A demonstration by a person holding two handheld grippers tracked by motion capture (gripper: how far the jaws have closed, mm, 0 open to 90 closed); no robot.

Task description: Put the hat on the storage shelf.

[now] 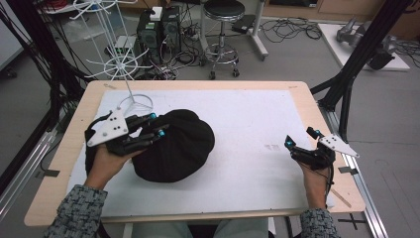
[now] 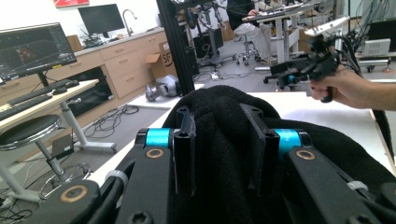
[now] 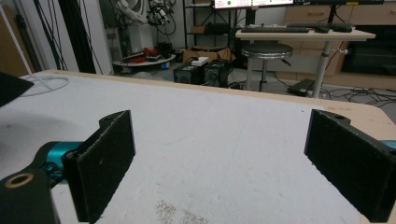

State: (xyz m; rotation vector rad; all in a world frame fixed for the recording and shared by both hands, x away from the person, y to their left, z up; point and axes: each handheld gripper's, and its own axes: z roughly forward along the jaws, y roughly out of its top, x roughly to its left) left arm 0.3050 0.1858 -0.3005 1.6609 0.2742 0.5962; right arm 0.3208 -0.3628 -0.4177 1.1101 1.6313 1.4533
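Note:
A black knitted hat [image 1: 178, 146] lies bunched on the left half of the white mat [image 1: 247, 129]. My left gripper [image 1: 155, 125] is at the hat's left side, shut on a fold of its fabric. In the left gripper view that black hat [image 2: 224, 112] bulges up between the jaws of the left gripper [image 2: 222, 147]. My right gripper [image 1: 300, 138] is held near the mat's right edge, far from the hat, open with nothing in it. The right gripper view has the right gripper [image 3: 224, 163] spread wide over bare mat [image 3: 210, 140].
A white wire stand [image 1: 119, 64] rises from a ring base [image 1: 136, 102] at the mat's far left corner, just behind the hat. The wooden table [image 1: 198, 85] is edged by black frame posts [image 1: 356, 59] on the right. A stool [image 1: 223, 29] and cables lie on the floor beyond.

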